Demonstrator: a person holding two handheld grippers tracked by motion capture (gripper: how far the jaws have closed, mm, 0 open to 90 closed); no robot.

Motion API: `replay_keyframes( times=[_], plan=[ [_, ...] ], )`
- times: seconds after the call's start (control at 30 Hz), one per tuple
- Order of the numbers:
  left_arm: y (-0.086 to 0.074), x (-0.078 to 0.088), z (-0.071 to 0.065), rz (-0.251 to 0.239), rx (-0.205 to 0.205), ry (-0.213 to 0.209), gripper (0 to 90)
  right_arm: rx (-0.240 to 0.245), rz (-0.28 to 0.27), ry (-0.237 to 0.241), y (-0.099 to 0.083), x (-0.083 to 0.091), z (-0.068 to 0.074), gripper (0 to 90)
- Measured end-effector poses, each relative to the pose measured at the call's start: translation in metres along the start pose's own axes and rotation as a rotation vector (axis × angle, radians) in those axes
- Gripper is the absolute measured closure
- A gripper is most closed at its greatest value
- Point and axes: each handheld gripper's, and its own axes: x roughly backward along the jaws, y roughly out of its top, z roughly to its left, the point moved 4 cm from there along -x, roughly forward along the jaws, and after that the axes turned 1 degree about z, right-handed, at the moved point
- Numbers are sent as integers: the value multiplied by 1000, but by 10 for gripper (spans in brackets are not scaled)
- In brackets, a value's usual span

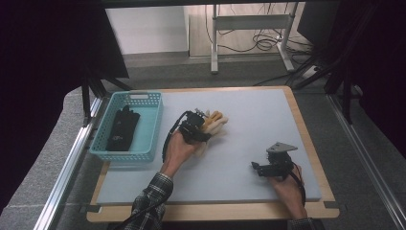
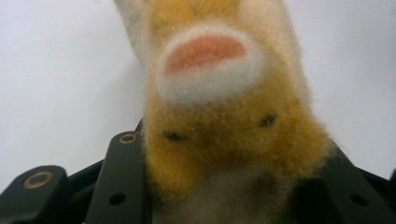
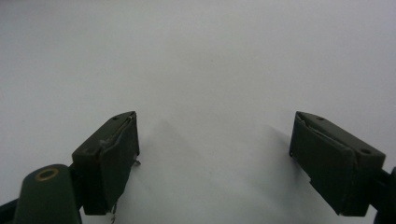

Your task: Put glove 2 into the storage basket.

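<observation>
Plush toy (image 2: 224, 121), yellow and white and fuzzy, sits pinched between the jaws of the left gripper (image 1: 201, 127) near the middle of the grey mat (image 1: 249, 143), just right of the teal basket (image 1: 151, 122). A black glove (image 1: 123, 128) already lies in that basket, so by the look of it one item is sorted and the toy is next to go. The right gripper (image 3: 215, 154) rests wide open and empty over the mat. No writing can be read anywhere.
</observation>
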Motion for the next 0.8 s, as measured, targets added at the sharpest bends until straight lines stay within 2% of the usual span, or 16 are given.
replay_keyframes(
  times=[0.2,0.4,0.53,0.67,0.7,0.73,0.8],
  plan=[
    [0,17,17,-9,24,38,549,0,0,0,0,0,0,155],
    [3,40,32,-45,57,70,549,0,0,0,0,0,0,155],
    [5,57,42,-67,73,105,549,1,0,0,0,0,0,155],
    [2,72,54,-75,86,135,549,1,0,-1,0,0,0,155],
    [0,78,60,-78,97,152,549,1,0,-1,0,0,0,155],
    [0,78,60,-78,97,152,549,1,0,-1,0,0,0,155],
    [-7,88,73,-77,120,177,550,1,0,-1,0,0,0,155]
  ],
)
